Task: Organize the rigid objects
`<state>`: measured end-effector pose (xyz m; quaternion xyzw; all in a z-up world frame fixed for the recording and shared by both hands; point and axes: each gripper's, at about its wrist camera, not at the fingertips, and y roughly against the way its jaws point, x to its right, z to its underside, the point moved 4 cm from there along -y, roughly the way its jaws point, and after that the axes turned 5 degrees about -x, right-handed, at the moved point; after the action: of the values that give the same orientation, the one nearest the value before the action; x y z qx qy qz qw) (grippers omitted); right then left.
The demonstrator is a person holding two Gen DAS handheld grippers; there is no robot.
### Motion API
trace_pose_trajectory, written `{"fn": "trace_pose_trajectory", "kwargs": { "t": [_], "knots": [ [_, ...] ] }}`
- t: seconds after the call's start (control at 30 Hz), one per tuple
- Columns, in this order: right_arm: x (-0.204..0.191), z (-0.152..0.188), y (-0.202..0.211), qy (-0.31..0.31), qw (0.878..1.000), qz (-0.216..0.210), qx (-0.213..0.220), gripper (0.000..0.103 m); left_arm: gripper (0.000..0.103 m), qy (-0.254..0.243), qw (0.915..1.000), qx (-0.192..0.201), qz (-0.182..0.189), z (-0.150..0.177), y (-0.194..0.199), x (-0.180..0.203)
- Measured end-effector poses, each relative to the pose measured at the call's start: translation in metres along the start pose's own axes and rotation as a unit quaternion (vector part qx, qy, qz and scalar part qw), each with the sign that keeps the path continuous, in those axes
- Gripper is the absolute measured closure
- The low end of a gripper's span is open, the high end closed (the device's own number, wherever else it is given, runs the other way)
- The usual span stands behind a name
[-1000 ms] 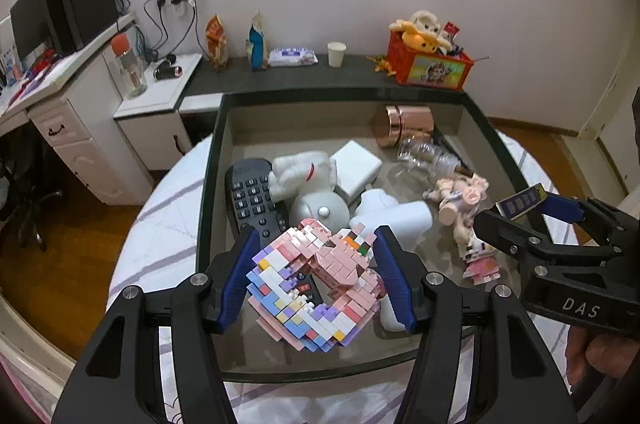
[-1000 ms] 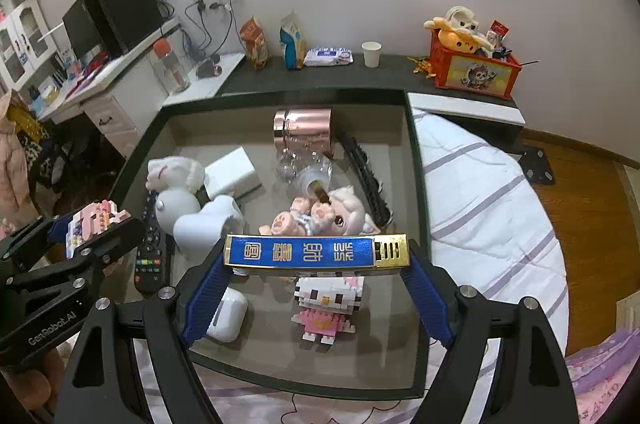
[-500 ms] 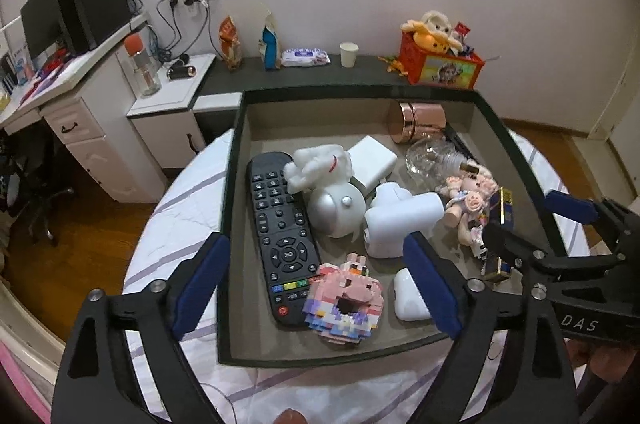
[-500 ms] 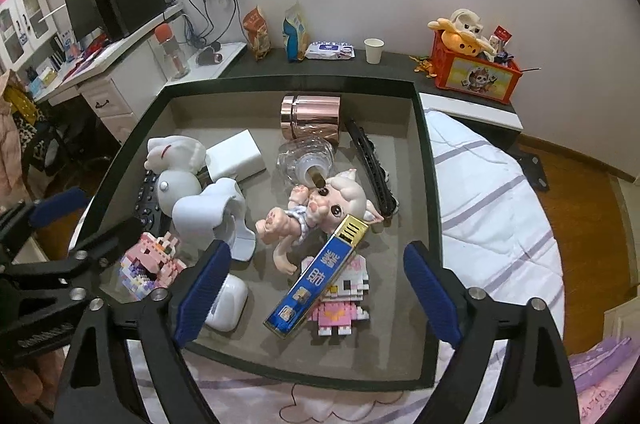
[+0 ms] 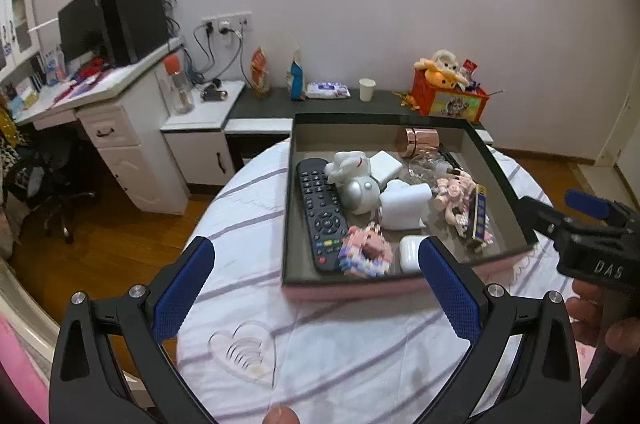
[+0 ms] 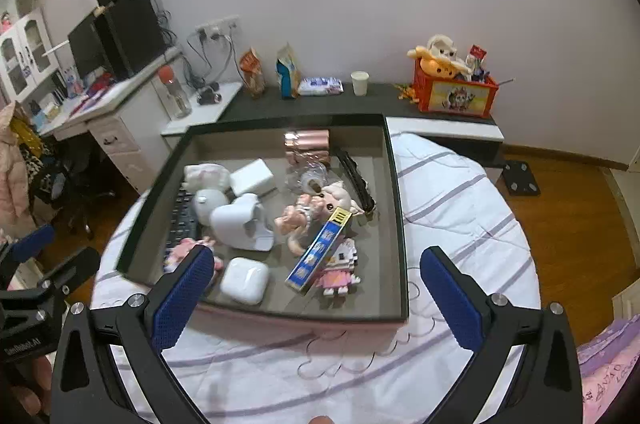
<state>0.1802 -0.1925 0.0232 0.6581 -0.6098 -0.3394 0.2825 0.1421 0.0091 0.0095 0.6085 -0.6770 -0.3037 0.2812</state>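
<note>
A dark shallow box (image 5: 500, 180) (image 6: 396, 184) sits on the round bed and holds the objects. In it lie a pink brick figure (image 5: 366, 250) (image 6: 182, 256), a black remote (image 5: 320, 208), a blue and gold harmonica (image 6: 320, 250) (image 5: 479, 212) leaning on a Hello Kitty brick figure (image 6: 340, 268), a white earbud case (image 6: 244, 280), a pig doll (image 6: 316, 204) and a rose-gold tin (image 6: 306, 140). My left gripper (image 5: 316, 288) is open and empty, held back from the box's front edge. My right gripper (image 6: 316, 296) is open and empty, also in front of the box.
The white striped bedspread (image 5: 320, 344) lies under the box. A white desk (image 5: 100, 120) with a monitor stands at the left. A dark shelf (image 6: 380, 100) behind holds a paper cup, snack bags and an orange toy crate (image 6: 456, 92). Wooden floor lies around.
My left gripper opened and left the pink brick figure in the box; my right gripper opened and left the harmonica there. Both grippers then drew back from the box.
</note>
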Motion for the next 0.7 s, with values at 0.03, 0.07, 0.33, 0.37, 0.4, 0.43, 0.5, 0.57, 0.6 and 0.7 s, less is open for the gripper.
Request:
{"fn": "trace_pose_trajectory", "kwargs": {
  "t": [0.03,0.07,0.33,0.37,0.4,0.43,0.5,0.57,0.6,0.7],
  "knots": [
    [-0.002,0.002,0.006,0.002,1.000,-0.002,0.004,0.000,0.000,0.002,1.0000,0.003,0.001,0.003,0.006,-0.001],
    [-0.004,0.005,0.011,0.003,1.000,-0.003,0.008,0.000,0.000,0.004,1.0000,0.007,0.003,0.007,0.013,-0.002],
    [-0.022,0.044,0.065,0.017,0.999,-0.014,0.034,0.000,0.000,0.014,0.9995,0.025,0.016,0.046,0.061,0.001],
    [-0.023,0.049,0.070,0.018,0.999,-0.016,0.035,0.000,0.000,0.014,0.9993,0.029,0.016,0.053,0.067,0.002],
    [-0.026,0.058,0.080,0.022,0.999,-0.017,0.038,0.000,0.000,0.014,0.9993,0.033,0.014,0.058,0.073,0.003],
    [-0.028,0.064,0.088,0.025,0.999,-0.018,0.043,0.000,0.000,0.012,0.9992,0.038,0.010,0.064,0.078,0.004],
    [-0.032,0.076,0.107,0.029,0.998,-0.021,0.058,0.000,0.000,0.009,0.9988,0.049,0.004,0.076,0.091,0.005],
    [-0.036,0.088,0.125,0.031,0.997,-0.022,0.071,0.000,0.000,0.009,0.9983,0.057,0.001,0.087,0.103,0.006],
    [-0.038,0.096,0.137,0.032,0.996,-0.020,0.081,0.000,0.000,0.009,0.9981,0.061,0.002,0.094,0.111,0.007],
    [-0.039,0.113,0.161,0.030,0.994,-0.016,0.101,0.000,0.000,0.011,0.9970,0.077,0.002,0.109,0.133,0.008]
  ]
}}
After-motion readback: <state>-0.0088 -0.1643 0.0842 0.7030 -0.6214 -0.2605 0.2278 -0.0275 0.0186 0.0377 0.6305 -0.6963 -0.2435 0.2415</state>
